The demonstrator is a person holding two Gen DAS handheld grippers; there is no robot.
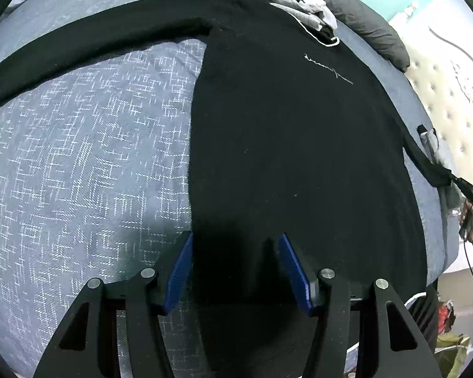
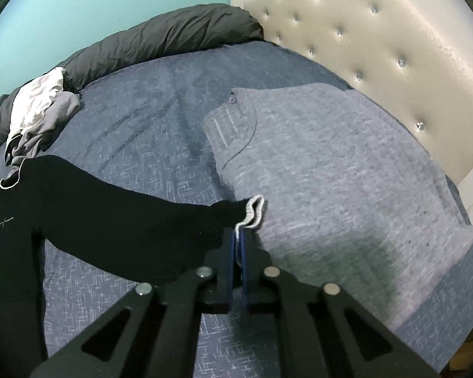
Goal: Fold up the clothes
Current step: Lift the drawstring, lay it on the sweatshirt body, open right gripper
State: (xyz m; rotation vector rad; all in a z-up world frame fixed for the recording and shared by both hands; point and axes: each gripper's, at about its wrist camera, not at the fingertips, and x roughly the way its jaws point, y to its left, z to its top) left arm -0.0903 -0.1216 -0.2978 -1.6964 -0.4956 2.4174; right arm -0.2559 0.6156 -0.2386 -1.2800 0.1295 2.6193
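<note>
The black sweater (image 1: 293, 145) is spread flat on the bed (image 1: 78, 157), neck far, hem near. Its sleeve (image 2: 135, 217) is stretched rightward, the cuff (image 2: 254, 212) pinched by the closed right tongs (image 2: 237, 239). The left tongs (image 1: 235, 245) are held wide apart, empty, over the hem.

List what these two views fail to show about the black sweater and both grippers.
- Black long-sleeved sweater: its hem lies below the open left gripper, hidden by shadow and the gripper frame in the left wrist view.
- Small pale chest lettering: too small to read.
- White-trimmed cuff: the right gripper is shut on it, covering the pinched part.
- Other sleeve: cut off by the left edge.
</note>
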